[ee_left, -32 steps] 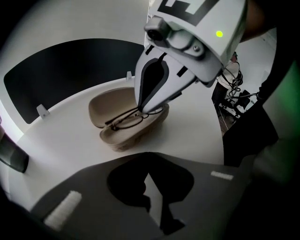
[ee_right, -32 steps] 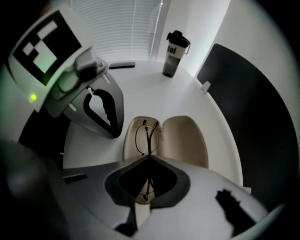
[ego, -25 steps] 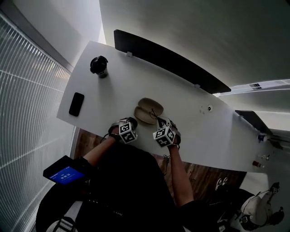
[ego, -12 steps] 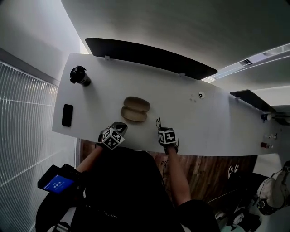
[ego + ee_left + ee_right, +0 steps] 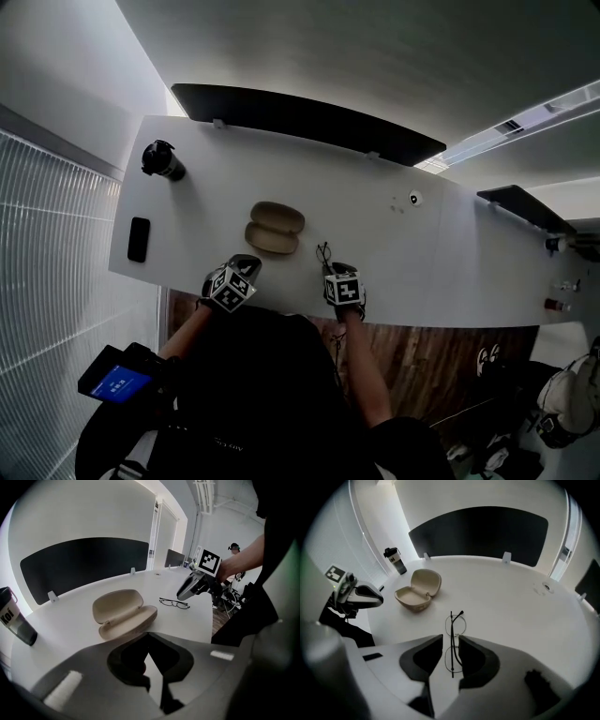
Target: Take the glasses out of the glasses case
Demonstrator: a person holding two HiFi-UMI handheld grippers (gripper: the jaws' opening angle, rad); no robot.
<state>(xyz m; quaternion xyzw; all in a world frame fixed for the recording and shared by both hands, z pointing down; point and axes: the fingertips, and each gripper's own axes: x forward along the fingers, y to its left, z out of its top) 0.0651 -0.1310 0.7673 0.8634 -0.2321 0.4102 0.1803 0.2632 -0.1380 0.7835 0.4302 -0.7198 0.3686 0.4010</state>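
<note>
Right gripper (image 5: 451, 639): hovering low over the white table (image 5: 511, 602) with its jaws a narrow gap apart and gripping nothing — the glasses (image 5: 452, 620) are lying in line with that gap, just past the tips.
Left gripper (image 5: 148, 637): waiting near the table's near edge, jaw tips closed together with nothing between them.
Glasses: lying folded and flat on the bare tabletop, clear of the case, thin wire frame pointing straight away from the right gripper.
Glasses case (image 5: 417, 591): sitting open ahead and to the left of the right gripper, directly ahead of the left one, lid tilted back and the tan hollow looking empty.
Step in hand: by the look of it the taking-out is finishing — the glasses are already out and the right gripper appears to be letting them go.
Next move: judged to call for drawing the right gripper straight back or up, jaws staying apart, so that neither jaw is dragging the light frame along.
Surroundings: a dark bottle (image 5: 395, 559) is standing farther ahead-left, beyond the case; a black phone (image 5: 139, 239) is lying well to the left of the left gripper; a dark panel (image 5: 483, 531) is running along the far edge.
In the way: nothing is crowding either gripper; the one hazard seems to be a jaw catching the thin frame.
</note>
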